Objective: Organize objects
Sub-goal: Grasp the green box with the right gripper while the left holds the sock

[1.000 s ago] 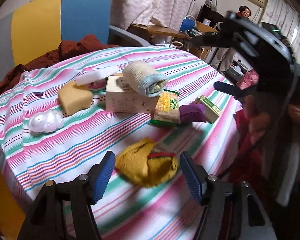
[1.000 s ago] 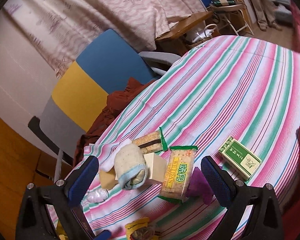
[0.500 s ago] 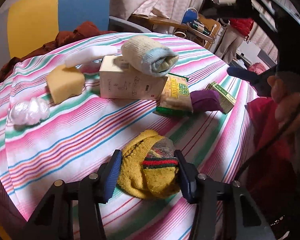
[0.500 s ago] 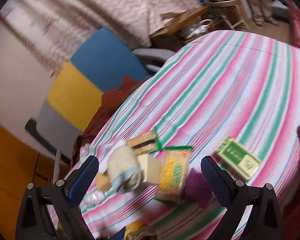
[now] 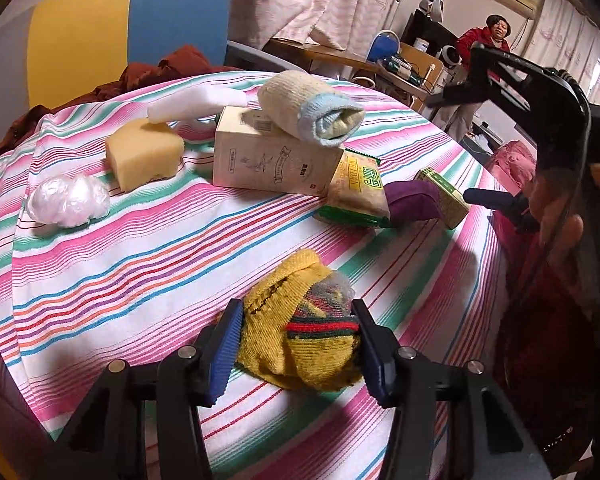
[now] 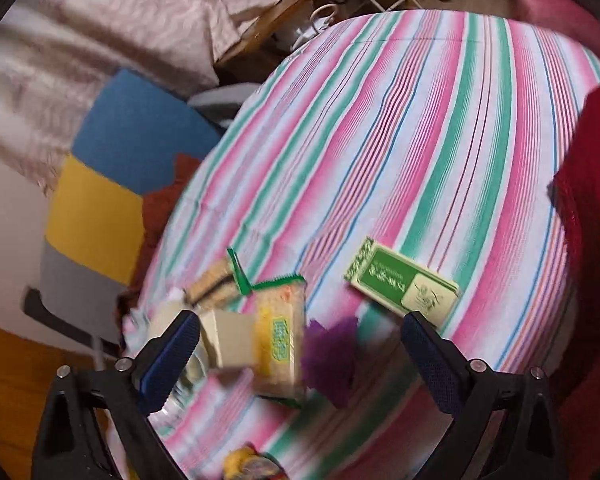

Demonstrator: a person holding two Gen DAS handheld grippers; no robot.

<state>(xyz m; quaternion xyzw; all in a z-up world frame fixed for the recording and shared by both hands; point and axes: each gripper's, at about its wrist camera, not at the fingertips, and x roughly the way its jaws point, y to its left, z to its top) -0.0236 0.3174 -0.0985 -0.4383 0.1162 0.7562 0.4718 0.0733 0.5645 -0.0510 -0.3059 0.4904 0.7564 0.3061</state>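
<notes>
Sock (image 5: 300,328) sits pinched in my left gripper (image 5: 298,344), ready to lift; my right gripper (image 6: 300,356) hangs spread, free.

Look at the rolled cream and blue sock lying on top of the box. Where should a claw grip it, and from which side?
Grip the sock across the middle of its roll, coming down from above. It lies on its side on the box, so its rounded flanks are free for two fingers, while the box blocks a low approach. It looks soft, so it should squash and hold.
</notes>
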